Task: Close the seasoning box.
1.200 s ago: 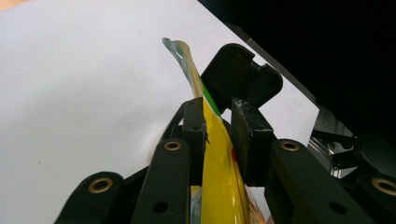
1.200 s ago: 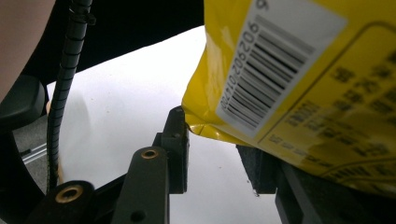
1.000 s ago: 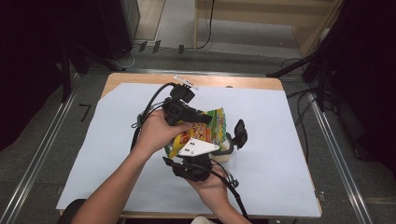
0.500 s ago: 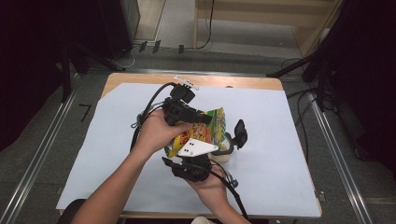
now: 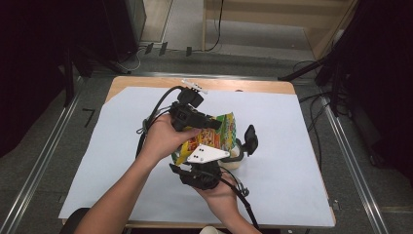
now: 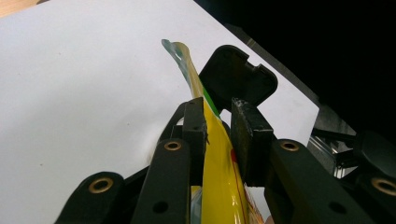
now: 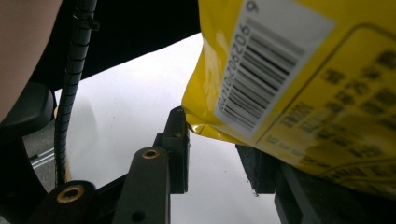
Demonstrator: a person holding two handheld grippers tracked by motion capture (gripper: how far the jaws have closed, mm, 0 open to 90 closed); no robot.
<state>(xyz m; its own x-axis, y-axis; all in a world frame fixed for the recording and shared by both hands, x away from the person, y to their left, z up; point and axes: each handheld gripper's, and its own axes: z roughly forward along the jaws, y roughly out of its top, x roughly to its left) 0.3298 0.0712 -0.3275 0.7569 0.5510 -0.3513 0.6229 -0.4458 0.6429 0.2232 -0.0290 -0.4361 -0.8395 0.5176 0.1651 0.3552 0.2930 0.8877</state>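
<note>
Packet, the yellow crinkly foil snack bag (image 6: 219, 177), stands edge-on in your left hand-held gripper (image 6: 218, 133), clamped; your right hand-held gripper (image 7: 219, 156) gapes just beneath its corner.

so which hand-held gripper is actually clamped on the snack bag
The left hand-held gripper: its jaws pinch the yellow snack bag. The right hand-held gripper stands open below it.

Broad bare stretches of the white table cover (image 5: 122, 161) lie open at the left, the lower right and along the upper edge of the high view. The middle is crowded: the yellow snack bag (image 5: 214, 134), both grippers and a black clip-like piece (image 5: 250, 138) just right of the bag block passage there.
</note>
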